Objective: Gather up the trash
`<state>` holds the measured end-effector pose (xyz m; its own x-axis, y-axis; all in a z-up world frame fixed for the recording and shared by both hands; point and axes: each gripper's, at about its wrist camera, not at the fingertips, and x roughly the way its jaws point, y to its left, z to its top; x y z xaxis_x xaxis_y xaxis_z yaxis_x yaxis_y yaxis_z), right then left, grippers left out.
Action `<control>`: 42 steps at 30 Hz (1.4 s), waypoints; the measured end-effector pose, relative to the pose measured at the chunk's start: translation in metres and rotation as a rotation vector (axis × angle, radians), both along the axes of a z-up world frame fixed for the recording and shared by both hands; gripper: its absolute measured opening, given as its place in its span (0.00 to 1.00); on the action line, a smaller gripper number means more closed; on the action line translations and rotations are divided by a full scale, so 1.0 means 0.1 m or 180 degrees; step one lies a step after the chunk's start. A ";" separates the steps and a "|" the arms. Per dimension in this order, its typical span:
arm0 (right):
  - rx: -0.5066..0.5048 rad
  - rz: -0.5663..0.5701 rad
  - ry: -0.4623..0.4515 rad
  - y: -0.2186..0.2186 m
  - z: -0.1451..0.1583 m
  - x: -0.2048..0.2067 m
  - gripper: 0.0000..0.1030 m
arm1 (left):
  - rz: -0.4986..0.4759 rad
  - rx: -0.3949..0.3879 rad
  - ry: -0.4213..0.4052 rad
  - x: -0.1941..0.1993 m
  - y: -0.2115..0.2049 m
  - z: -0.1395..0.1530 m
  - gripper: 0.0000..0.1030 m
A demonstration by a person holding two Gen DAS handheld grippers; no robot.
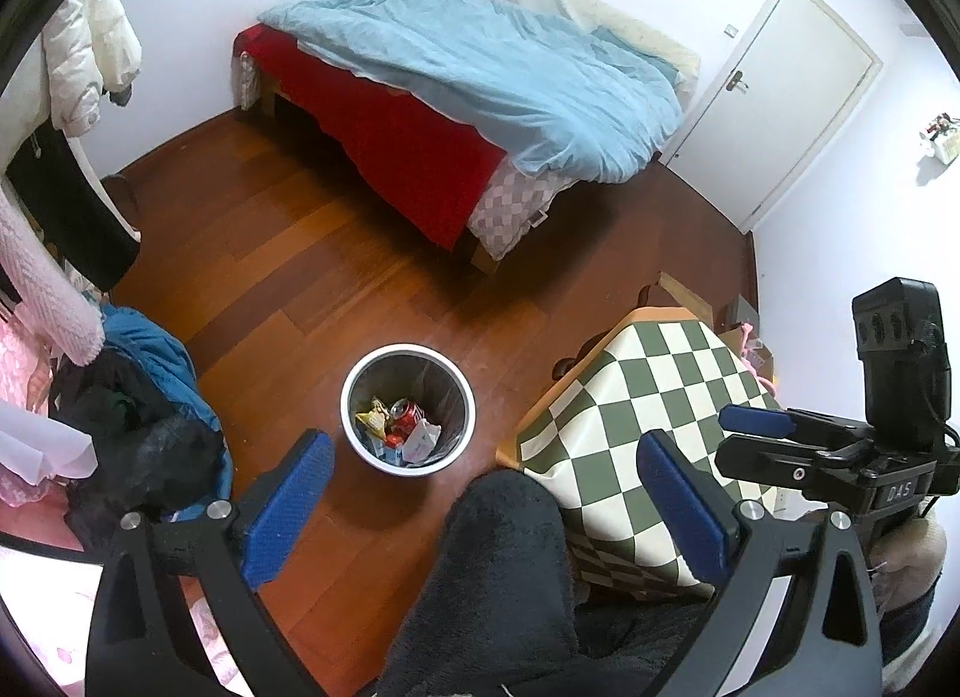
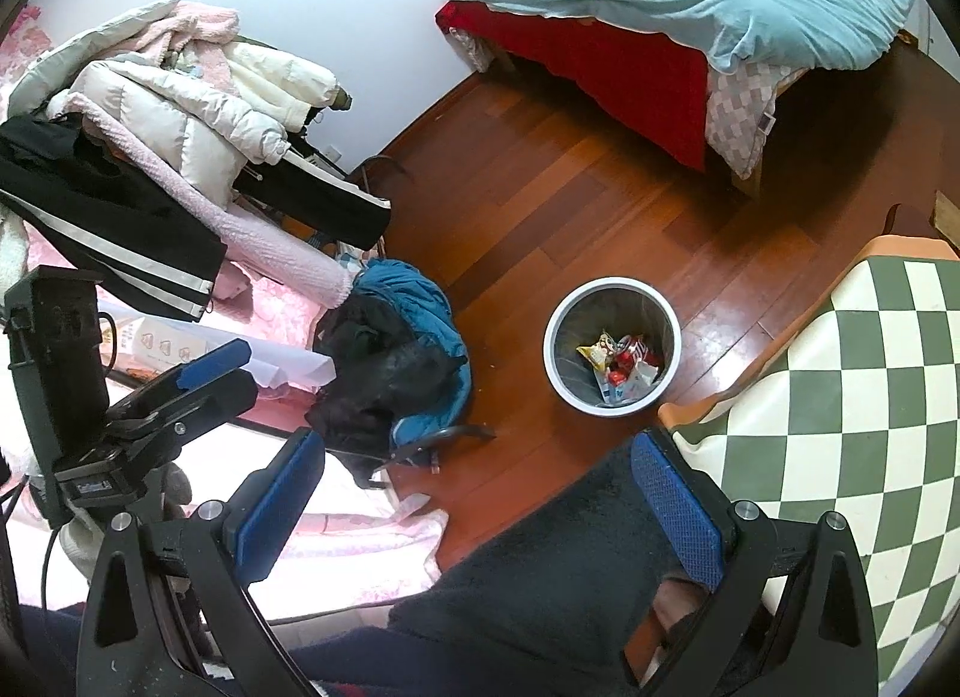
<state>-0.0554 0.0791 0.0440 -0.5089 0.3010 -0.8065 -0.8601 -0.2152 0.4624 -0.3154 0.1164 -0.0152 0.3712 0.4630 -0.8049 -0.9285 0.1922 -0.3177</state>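
From the left wrist view, my left gripper [image 1: 486,511] stands wide open and holds nothing; its blue ribbed pads [image 1: 288,508] frame the floor and a dark fleecy trouser leg [image 1: 498,577]. The waste bin [image 1: 360,433], a round container with a pale rim and dark liner, sits on the glossy wooden floor [image 1: 288,277] just beside the checked table [image 1: 648,397]. It already contains trash [image 1: 399,427]: a red can, a yellow wrapper and white crumpled paper. I judge collection largely done; no loose litter is evident on the boards in this view. From the right wrist view, my right gripper [image 2: 480,511] is likewise spread wide and empty. The bin [image 2: 558,361] appears with the same contents [image 2: 621,364]. A small pale scrap [image 2: 414,502] lies on the floor near the pink bedding [image 2: 336,541]; whether it is litter I cannot tell. Soft quilted jackets [image 2: 198,103] are heaped at left.
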 end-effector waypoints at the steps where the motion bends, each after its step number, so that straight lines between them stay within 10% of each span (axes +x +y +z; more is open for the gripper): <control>1: -0.0008 -0.0002 -0.0001 0.00 -0.01 -0.01 1.00 | 0.0001 -0.0016 0.0000 0.00 0.01 -0.02 1.00; 42: -0.0153 0.0032 -0.0101 -0.03 -0.20 -0.10 1.00 | -0.0073 -0.0131 -0.0004 -0.03 -0.02 -0.23 1.00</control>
